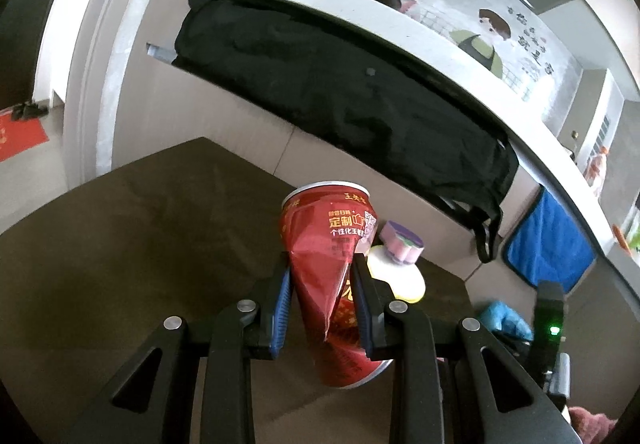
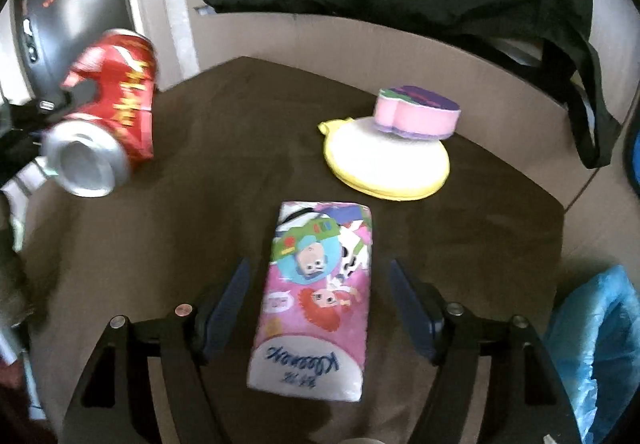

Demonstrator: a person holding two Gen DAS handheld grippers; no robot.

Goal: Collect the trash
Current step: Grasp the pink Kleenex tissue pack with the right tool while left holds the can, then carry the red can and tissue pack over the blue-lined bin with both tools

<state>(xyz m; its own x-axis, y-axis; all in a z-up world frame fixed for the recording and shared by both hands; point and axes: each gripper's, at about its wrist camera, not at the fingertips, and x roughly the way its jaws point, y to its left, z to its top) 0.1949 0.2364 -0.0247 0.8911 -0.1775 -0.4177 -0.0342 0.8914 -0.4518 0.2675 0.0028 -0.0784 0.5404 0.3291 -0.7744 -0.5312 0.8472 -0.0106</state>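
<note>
**Crushed can clamped on the left, tissue pack between open jaws on the right**

The left gripper [image 1: 320, 300] has its blue pads pressed into the dented waist of a crushed red can [image 1: 328, 268], which it holds above the dark brown table [image 1: 140, 244]; the can's top rim points away from the claw. Ahead and left of this claw the tabletop is bare up to its angled far edge. Just right of the can sit a yellow-rimmed lid [image 1: 400, 276] and a pink and purple sponge [image 1: 402, 242]. Beyond the table edge a black bag [image 1: 340, 84] hangs under a grey counter [image 1: 440, 40].

The right gripper [image 2: 318, 308] stands wide, its pads well clear on both sides of a pink tissue pack [image 2: 316, 300] lying flat between them. Ahead and slightly right, the sponge rests on the lid, with open table between it and the pack. Far left of this claw, the can is in the air. A blue plastic bag [image 2: 600, 344] lies off the table's right edge.
</note>
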